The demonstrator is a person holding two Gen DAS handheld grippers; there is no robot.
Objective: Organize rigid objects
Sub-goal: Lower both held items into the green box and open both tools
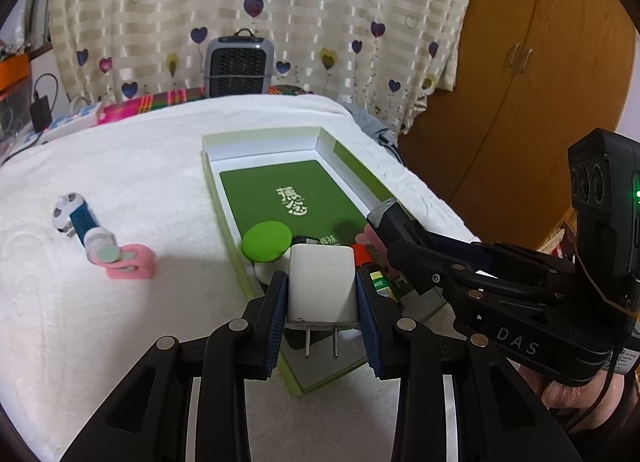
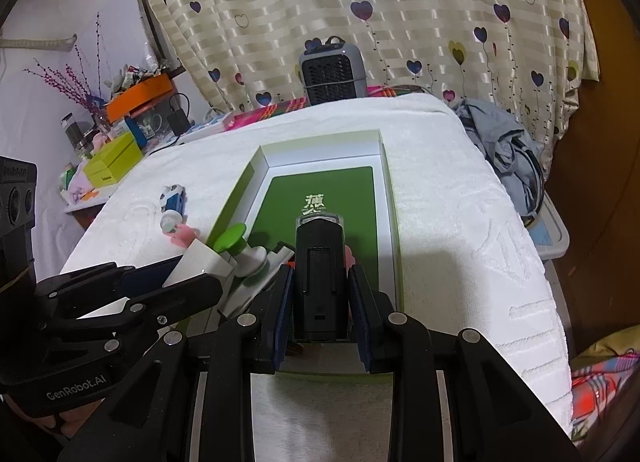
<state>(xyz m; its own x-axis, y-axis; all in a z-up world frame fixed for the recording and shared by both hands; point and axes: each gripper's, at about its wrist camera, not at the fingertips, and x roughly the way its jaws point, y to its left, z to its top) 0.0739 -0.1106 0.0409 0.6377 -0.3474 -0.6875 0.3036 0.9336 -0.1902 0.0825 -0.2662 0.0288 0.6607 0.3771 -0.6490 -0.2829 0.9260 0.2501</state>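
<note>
While both grippers hang over the near end of the green box [image 1: 326,144], each is clamped on something: the left gripper [image 1: 322,302] grasps a white plug adapter [image 1: 322,286] by its sides, prongs pointing back toward the camera, and the right gripper [image 2: 320,302] pinches a black oblong device [image 2: 319,278] with a clear tip. Just beyond the adapter, inside the box, sit a green round-topped item [image 1: 267,241] and some small packets, partly hidden. Farther left on the white towel [image 1: 120,166] lie a blue-and-white toy [image 1: 72,214] and a pink piece [image 1: 132,266], touching each other, still outside the box. At the far edge stands a small grey heater [image 1: 240,62] before the curtain. By my reading this is the placing step; next, each load needs lowering into bare box floor before the jaws let go, clear of the things already there.
</note>
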